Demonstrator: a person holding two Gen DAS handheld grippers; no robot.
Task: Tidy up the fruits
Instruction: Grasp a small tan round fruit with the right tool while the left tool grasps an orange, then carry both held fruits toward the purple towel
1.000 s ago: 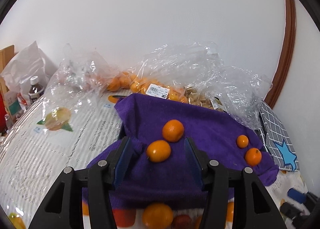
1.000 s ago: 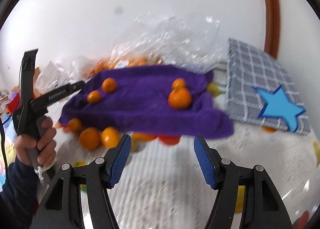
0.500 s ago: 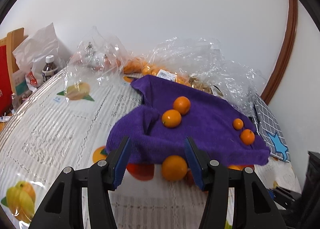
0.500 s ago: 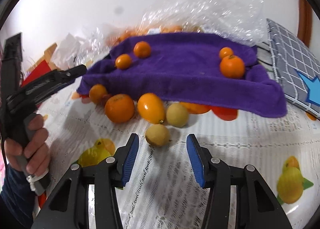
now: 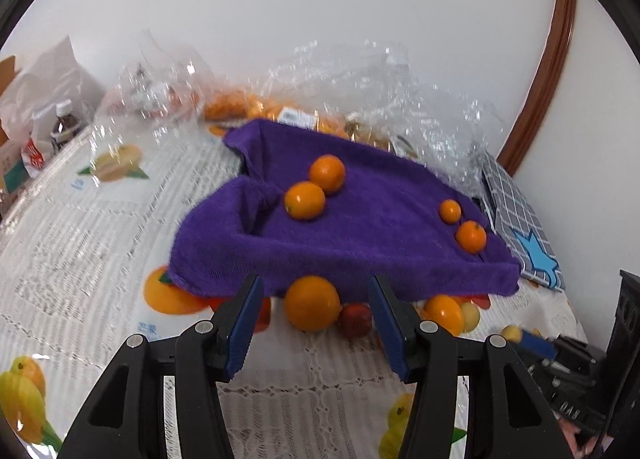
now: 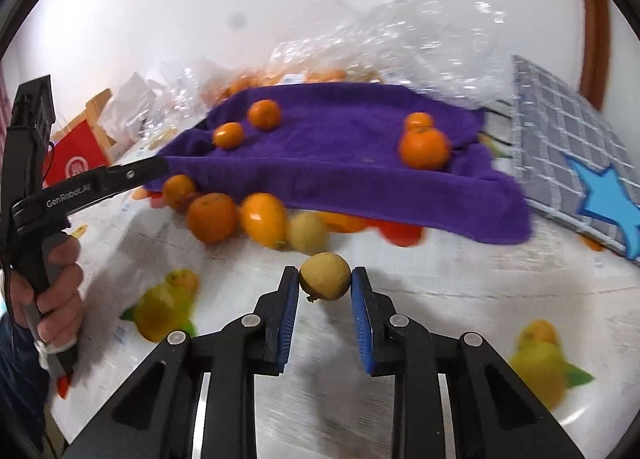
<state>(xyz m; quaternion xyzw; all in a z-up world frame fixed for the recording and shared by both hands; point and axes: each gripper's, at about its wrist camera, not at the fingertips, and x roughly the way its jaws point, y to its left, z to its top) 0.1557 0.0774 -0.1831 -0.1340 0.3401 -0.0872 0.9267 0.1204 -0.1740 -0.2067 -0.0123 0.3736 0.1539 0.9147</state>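
Between the right claw's (image 6: 325,286) blue pads: 1 small yellow fruit (image 6: 325,276), clamped for lifting off the table (image 6: 460,279). Ahead of the left claw (image 5: 312,323), pads apart: large orange (image 5: 312,302), ungripped.

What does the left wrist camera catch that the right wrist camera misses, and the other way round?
Only the left wrist view shows the left claw standing open, aimed at a big orange with a reddish fruit beside it, and a brown bottle far left. Only the right wrist view shows the right claw shut on a small yellow-brown fruit, plus a hand holding the other tool. Both show the purple towel carrying four small oranges, and the star-patterned checked cloth.
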